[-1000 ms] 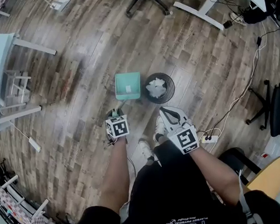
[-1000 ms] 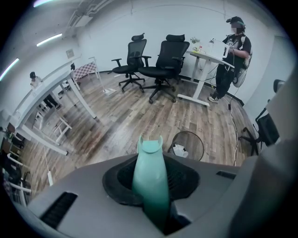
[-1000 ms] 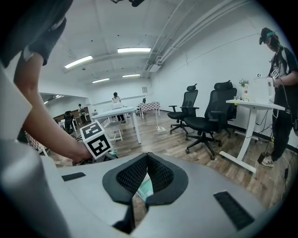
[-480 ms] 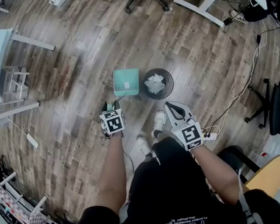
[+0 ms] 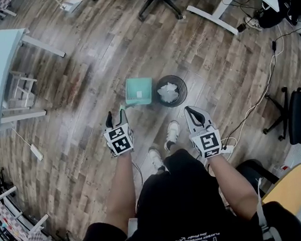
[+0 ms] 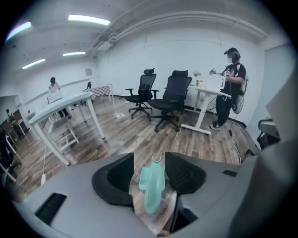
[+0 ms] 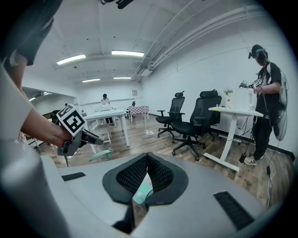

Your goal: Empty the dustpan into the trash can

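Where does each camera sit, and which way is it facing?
Head view: on the person's head, looking down at dustpan, trash can, forearms, left gripper, right gripper.
Left gripper view: on that gripper, facing office chairs; its jaws, opening, flank the dustpan's handle without gripping.
Right gripper view: on that gripper, facing the same chairs; left gripper shows.
Shared: the chairs.

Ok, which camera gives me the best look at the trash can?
The head view: it shows the trash can whole from above, with white crumpled paper inside, right beside the dustpan. Neither the left gripper view nor the right gripper view shows it.
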Demonstrator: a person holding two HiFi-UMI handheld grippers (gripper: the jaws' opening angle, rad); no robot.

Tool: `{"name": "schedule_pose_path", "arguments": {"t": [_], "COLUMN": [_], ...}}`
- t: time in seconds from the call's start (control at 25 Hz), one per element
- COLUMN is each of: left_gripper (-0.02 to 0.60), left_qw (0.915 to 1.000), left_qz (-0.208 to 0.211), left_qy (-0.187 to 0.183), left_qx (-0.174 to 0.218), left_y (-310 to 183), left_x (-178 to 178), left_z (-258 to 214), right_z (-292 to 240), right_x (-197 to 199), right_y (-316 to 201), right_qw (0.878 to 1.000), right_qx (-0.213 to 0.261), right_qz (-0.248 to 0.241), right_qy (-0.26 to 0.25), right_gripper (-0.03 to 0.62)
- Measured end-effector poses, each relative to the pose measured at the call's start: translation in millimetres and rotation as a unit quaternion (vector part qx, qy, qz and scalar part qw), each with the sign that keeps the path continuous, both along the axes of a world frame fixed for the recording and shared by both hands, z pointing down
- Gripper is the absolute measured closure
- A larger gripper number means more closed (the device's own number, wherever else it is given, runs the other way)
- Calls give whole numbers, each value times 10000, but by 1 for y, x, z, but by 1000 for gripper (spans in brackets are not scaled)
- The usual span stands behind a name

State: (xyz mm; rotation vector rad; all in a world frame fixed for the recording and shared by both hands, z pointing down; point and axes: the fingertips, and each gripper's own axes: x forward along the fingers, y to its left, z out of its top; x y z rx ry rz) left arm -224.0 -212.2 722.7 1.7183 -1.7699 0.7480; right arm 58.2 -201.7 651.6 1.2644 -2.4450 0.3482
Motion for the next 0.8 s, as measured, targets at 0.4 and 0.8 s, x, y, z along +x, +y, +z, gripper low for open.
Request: {"name": "schedule_pose_path", "arguments": {"t": [0.4,0.8], "left_gripper": [400,537], "left_qw": [9889,9722], "left_qz": [860,1298], "left_qy": [759,1131], "left_qx": [947,1590], "left_y": [64,155], "left_x": [43,63], "left_z": [-109,-170], "right_z": [-61,-138], "right_x": [-8,-35], "right_y": [48,120], "right_qw": [9961,9889], "right_qx": [434,1232], "right_qz": [642,707], "right_qy": [-420,-436], "right_gripper": [571,571]}}
